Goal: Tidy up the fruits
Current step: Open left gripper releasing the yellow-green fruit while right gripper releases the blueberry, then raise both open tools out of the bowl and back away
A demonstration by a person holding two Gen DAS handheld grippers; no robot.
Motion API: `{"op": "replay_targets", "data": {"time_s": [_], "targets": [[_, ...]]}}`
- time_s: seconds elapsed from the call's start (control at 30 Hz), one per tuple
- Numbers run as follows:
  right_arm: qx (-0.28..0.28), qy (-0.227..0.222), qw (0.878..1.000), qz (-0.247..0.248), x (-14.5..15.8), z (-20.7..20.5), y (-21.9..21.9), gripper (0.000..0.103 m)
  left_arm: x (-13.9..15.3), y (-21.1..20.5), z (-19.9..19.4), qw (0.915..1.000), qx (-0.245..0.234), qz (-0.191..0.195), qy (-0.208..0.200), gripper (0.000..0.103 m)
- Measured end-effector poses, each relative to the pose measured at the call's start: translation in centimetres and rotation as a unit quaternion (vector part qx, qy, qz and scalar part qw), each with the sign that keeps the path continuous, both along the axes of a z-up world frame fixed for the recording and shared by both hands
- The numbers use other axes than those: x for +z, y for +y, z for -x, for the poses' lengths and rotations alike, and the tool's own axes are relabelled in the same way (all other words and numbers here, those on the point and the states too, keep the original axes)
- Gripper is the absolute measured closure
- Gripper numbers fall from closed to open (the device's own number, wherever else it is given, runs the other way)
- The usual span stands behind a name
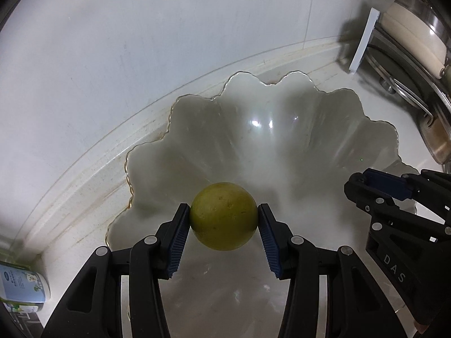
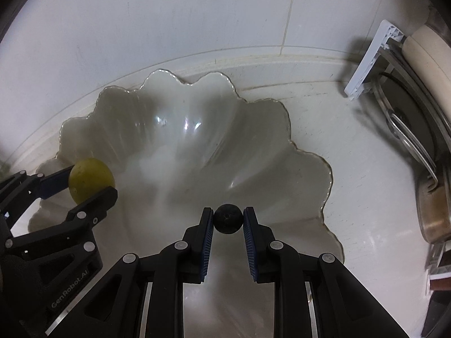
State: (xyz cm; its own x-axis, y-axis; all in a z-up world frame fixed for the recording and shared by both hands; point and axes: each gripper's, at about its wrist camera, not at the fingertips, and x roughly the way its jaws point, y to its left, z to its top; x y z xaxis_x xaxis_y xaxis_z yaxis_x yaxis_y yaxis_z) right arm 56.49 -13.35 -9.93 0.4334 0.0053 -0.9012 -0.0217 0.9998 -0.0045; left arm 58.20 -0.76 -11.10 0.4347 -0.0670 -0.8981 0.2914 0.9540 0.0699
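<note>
Left claw [image 1: 224,219] grips a round yellow-green fruit [image 1: 223,216]; right claw [image 2: 227,219] pinches a small dark round berry [image 2: 227,218]. Both hang over the wavy-edged white bowl [image 2: 307,152], w/ nothing inside. Go low, then let go softly, so they don't bounce out.

Both claws angled steeply downward, side by side: left claw [image 1: 224,219] part-spread, right claw [image 2: 228,219] nearly closed.
</note>
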Motion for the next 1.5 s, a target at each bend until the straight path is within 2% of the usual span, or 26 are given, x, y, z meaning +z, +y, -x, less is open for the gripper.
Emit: {"op": "replay_targets", "data": {"time_s": [0.1, 0.17, 0.2, 0.23, 0.4, 0.5, 0.77, 1.23, 1.5], "targets": [[0.002, -0.002, 1.0, 0.0, 0.0, 0.0, 0.0, 0.076, -0.1, -0.1, 0.0, 1.0, -0.002, -0.003, 0.004, 0.054], [0.003, -0.001, 1.0, 0.0, 0.1, 0.1, 0.1, 0.058, -0.3, -0.1, -0.1, 0.9999, 0.0, 0.0, 0.012, 0.052], [0.001, -0.003, 1.0, 0.004, 0.2, 0.3, 0.1, 0.055, -0.2, -0.1, 0.0, 1.0, 0.002, -0.001, 0.008, 0.043], [0.0, -0.004, 1.0, 0.007, 0.2, 0.2, -0.1, 0.054, 0.0, 0.0, 0.0, 1.0, 0.007, -0.006, 0.0, 0.039], [-0.012, -0.013, 1.0, 0.012, 0.9, 1.0, -0.4, 0.054, 1.7, 0.3, 0.8, 0.9992, 0.019, -0.016, -0.03, 0.038], [-0.024, -0.025, 0.999, -0.001, 1.8, 1.7, -0.9, 0.054, 2.9, 0.6, 1.7, 0.9983, 0.026, -0.022, -0.048, 0.037], [-0.031, -0.066, 0.997, 0.0, 4.5, 4.6, -1.0, 0.054, 5.6, 1.3, 4.2, 0.9962, 0.035, -0.011, -0.08, 0.036], [-0.05, -0.158, 0.986, 0.006, 9.6, 12.1, -1.2, 0.054, 10.5, 1.0, 11.0, 0.9877, 0.025, -0.01, -0.154, 0.032], [-0.053, -0.204, 0.977, 0.014, 12.5, 16.8, -2.0, 0.054, 13.3, 0.9, 15.7, 0.9814, 0.017, 0.006, -0.191, 0.032]]}}
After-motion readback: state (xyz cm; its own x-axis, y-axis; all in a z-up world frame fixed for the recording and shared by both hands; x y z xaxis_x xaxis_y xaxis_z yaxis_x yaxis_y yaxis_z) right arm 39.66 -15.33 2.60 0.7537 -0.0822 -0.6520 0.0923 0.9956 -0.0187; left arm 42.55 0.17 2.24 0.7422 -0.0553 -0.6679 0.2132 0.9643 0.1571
